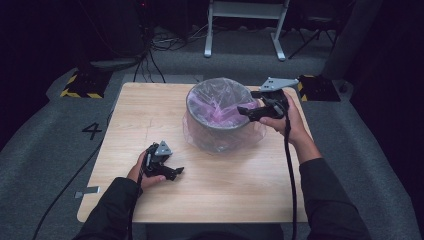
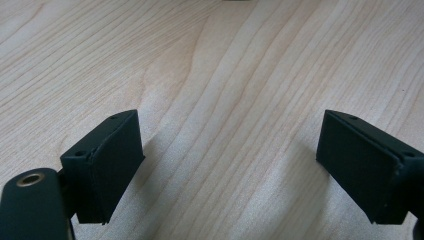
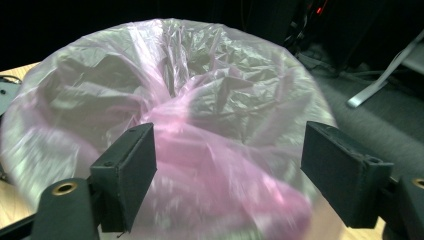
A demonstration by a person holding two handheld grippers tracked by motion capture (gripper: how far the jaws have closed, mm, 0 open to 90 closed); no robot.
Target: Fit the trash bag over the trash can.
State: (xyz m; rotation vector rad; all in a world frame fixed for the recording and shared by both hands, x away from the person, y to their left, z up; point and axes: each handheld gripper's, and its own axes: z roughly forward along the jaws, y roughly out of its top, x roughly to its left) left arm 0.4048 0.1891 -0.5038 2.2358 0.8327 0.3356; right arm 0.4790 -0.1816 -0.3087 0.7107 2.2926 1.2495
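The bin (image 1: 220, 112) stood upper centre of the bench (image 1: 150, 115), its pink liner (image 1: 222, 107) already draped over the rim but bunched inside, smoothing left. Right tongs (image 1: 243, 111), jaws apart, hovered over its mouth; left tongs (image 1: 176, 171), also apart, rested lower left, well clear.

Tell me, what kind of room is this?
Probably a lab or recording studio: a light wooden table on grey carpet, black cables on the floor, yellow-and-black striped floor blocks, and dark surroundings.
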